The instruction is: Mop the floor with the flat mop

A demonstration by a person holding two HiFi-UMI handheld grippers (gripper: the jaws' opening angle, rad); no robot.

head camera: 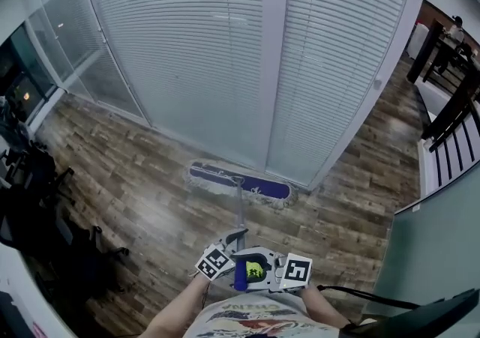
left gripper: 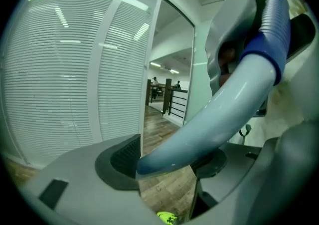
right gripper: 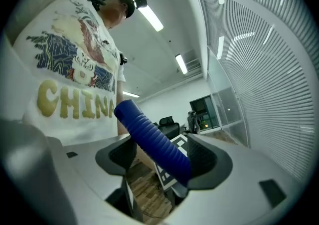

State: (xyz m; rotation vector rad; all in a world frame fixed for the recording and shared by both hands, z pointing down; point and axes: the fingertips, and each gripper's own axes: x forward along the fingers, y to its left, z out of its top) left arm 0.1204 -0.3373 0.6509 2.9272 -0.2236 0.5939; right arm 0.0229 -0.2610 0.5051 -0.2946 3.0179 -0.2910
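Observation:
The flat mop head (head camera: 238, 182), purple with a pale fringe, lies on the wood floor (head camera: 142, 201) close to the glass wall with blinds (head camera: 247, 52). Its thin handle (head camera: 240, 209) runs back toward me. My left gripper (head camera: 225, 248) is shut on the pale grey part of the handle (left gripper: 209, 124), which crosses between its pads (left gripper: 122, 156). My right gripper (head camera: 259, 265) is shut on the ribbed blue grip (right gripper: 152, 141) at the handle's top end, held close to my shirt (right gripper: 75, 84).
Black office chairs (head camera: 30, 201) crowd the left side. A dark railing (head camera: 450, 104) and a partition stand at the right. The glass wall and its white frame post (head camera: 274, 59) rise just behind the mop head.

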